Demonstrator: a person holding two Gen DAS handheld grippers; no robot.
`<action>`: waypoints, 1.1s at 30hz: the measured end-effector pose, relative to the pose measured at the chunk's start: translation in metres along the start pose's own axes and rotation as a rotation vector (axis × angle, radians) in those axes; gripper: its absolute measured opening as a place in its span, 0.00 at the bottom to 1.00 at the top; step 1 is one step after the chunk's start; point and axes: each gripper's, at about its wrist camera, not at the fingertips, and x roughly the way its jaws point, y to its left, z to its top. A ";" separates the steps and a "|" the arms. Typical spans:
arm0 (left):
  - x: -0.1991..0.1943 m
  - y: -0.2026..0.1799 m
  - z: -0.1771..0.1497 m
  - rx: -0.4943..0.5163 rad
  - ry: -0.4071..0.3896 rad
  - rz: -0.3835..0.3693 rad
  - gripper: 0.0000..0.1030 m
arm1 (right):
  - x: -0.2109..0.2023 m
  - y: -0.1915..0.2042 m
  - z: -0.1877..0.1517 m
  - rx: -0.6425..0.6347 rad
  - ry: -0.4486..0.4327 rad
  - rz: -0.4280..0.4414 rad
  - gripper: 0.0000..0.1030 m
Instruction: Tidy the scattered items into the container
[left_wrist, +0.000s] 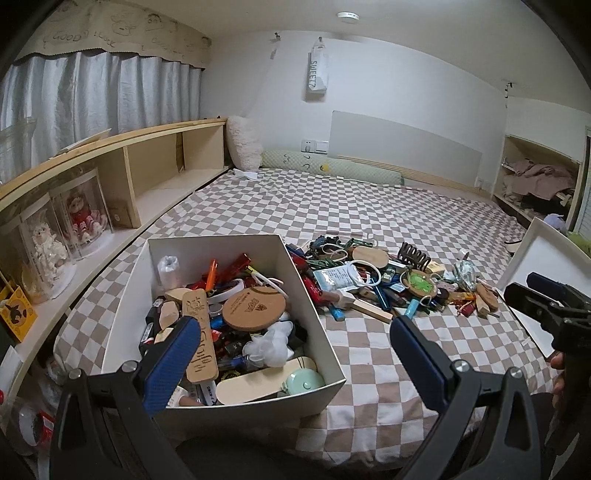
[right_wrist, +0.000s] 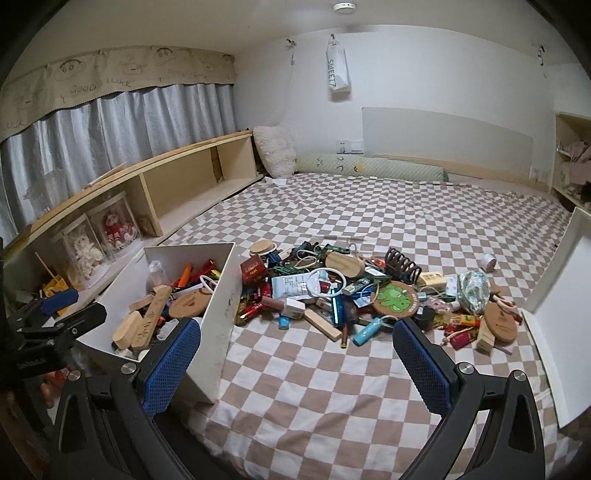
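Note:
A white open box sits on the checkered bed, holding several small items such as a round cork coaster and a long wooden tag. To its right lies a heap of scattered items, among them a green frog coaster, a wooden block and a dark hair claw. My left gripper hangs open over the box's near right corner, empty. Nothing sits between the fingers of my right gripper, which is open above bare bedspread, just short of the heap.
A white box lid lies at the bed's right edge. A wooden shelf with doll cases runs along the left. Pillows sit by the far wall. A small white roll lies apart from the heap.

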 end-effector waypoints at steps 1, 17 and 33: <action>-0.001 0.000 0.000 0.001 -0.002 0.001 1.00 | 0.000 0.000 0.000 0.000 0.000 0.001 1.00; -0.004 -0.001 -0.005 0.017 -0.006 0.034 1.00 | -0.001 0.001 -0.006 -0.009 0.015 -0.001 1.00; -0.005 0.002 -0.007 -0.013 0.000 0.039 1.00 | -0.001 0.002 -0.007 -0.007 0.017 0.005 1.00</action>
